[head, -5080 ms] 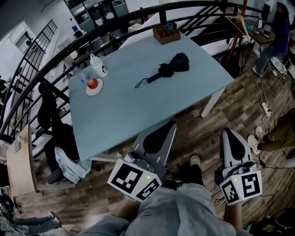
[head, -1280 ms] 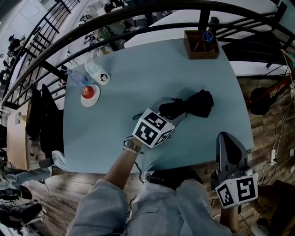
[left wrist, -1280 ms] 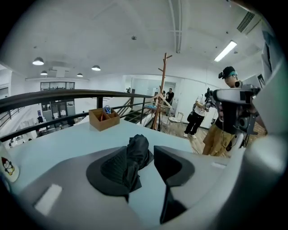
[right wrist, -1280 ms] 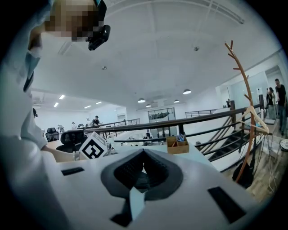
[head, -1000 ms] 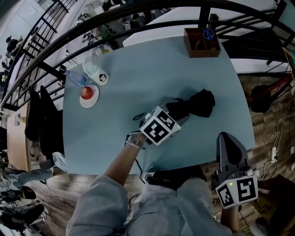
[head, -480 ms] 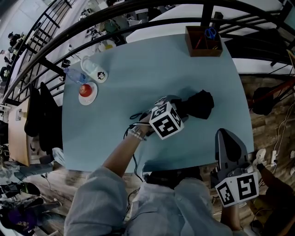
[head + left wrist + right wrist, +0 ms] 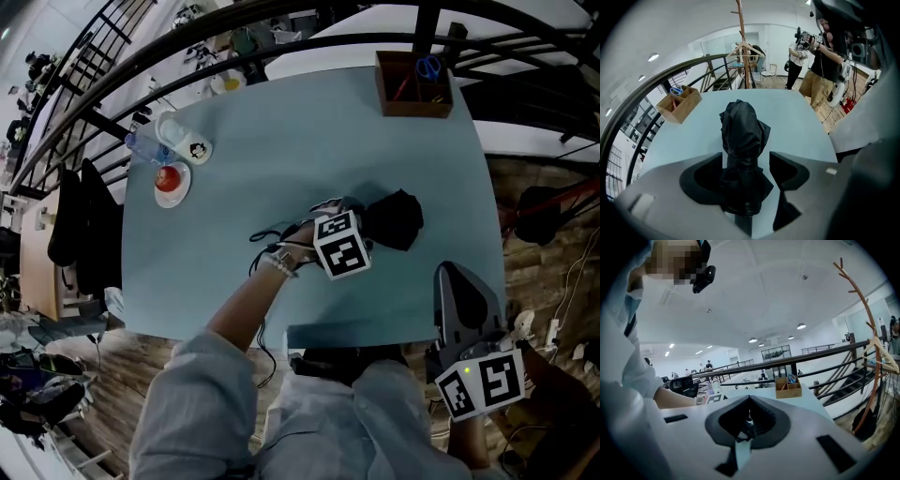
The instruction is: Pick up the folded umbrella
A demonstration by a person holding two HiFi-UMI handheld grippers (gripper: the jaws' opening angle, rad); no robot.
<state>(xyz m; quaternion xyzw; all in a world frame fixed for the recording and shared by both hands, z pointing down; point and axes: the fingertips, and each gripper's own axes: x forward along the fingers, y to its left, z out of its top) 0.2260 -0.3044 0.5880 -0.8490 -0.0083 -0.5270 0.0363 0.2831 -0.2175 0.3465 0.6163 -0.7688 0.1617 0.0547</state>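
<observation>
Left gripper [image 7: 745, 159] straddles the folded black fabric umbrella [image 7: 740, 126] lying on the pale blue table [image 7: 792, 112]. Its jaws have just opened wide to clear the bulk and are not yet squeezing. Right gripper [image 7: 749, 399] waits closed, unneeded.

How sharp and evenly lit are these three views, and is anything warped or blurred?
Head view: dim, fisheye bows the railing, umbrella a detail-less black mass. Left gripper view: brighter, umbrella sharp, corners vignetted black. Right gripper view: mosaic patch upper left, coat rack bent.
</observation>
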